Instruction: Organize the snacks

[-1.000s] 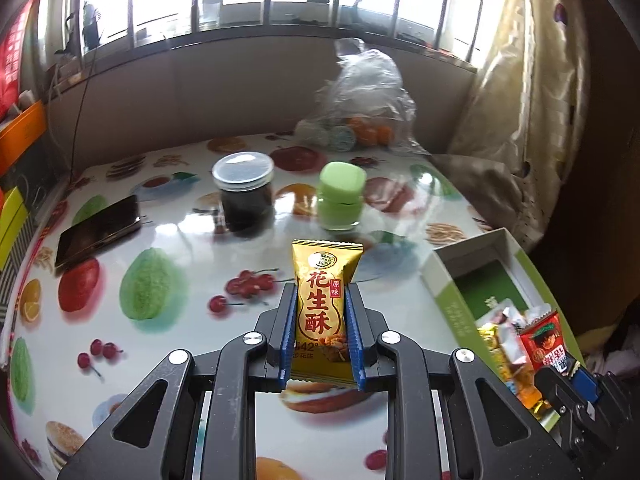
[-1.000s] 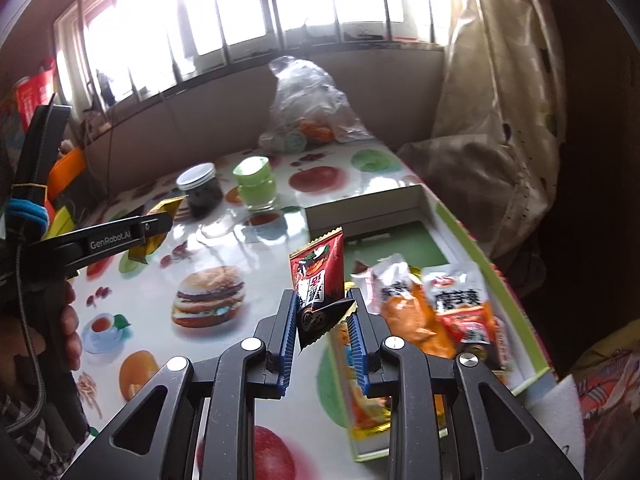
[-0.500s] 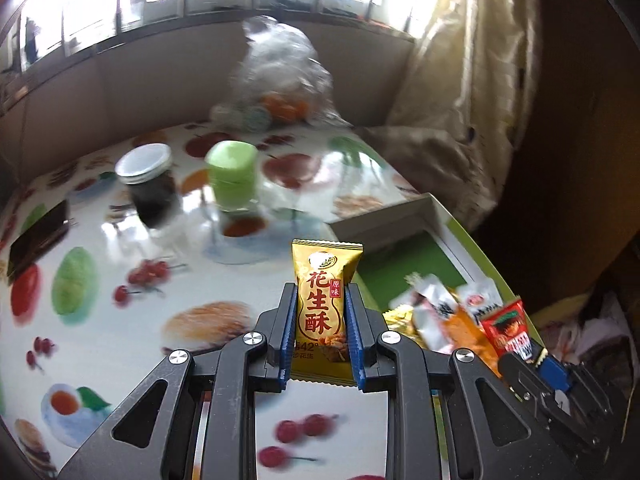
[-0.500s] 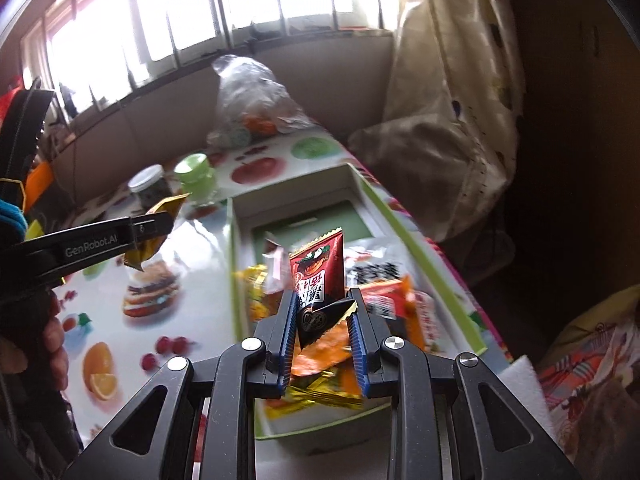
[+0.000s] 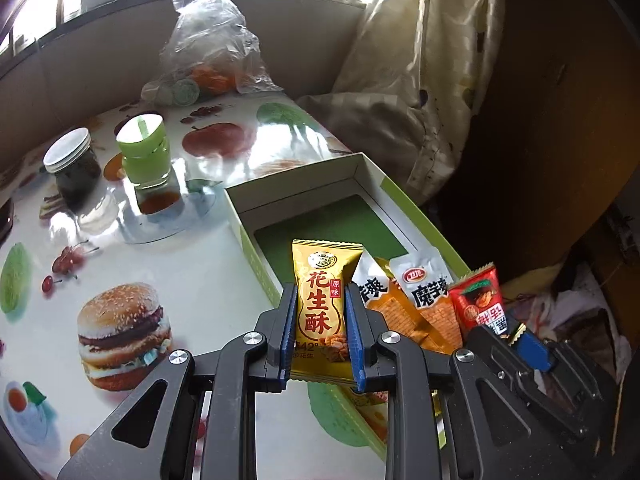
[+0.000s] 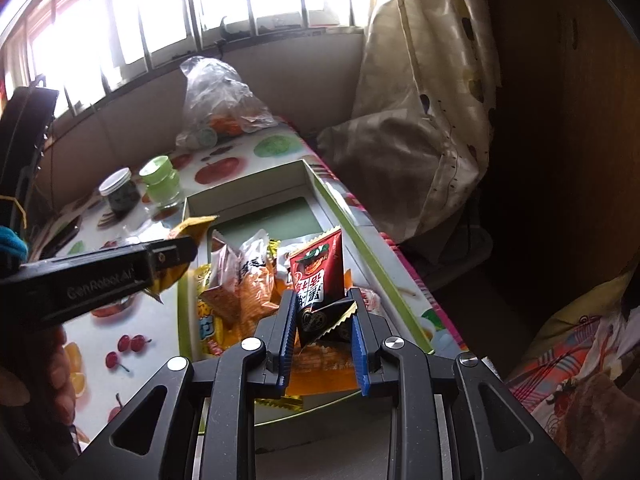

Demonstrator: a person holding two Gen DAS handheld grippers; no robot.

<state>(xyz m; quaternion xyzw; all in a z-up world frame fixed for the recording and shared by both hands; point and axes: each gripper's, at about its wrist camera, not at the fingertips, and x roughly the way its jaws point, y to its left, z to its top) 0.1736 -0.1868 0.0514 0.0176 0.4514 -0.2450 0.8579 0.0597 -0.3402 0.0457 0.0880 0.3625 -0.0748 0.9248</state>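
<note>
Fruit-and-burger-printed counter (image 5: 168, 264) below a barred window (image 6: 224, 12), curtain (image 5: 424, 60) at right. My left gripper (image 5: 320, 332) pinches a yellow peanut-crisp packet (image 5: 322, 304) upright over the green box (image 5: 320, 216); my right gripper (image 6: 322, 334) pinches a red snack packet (image 6: 320, 276) above the box's snack pile (image 6: 244, 284).

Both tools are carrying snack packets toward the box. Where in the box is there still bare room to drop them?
The far half of the box is free: green floor bordered by the white back wall and side walls. The near half is crowded with orange packets. The yellow packet and the red packet fit best beyond that pile.
</note>
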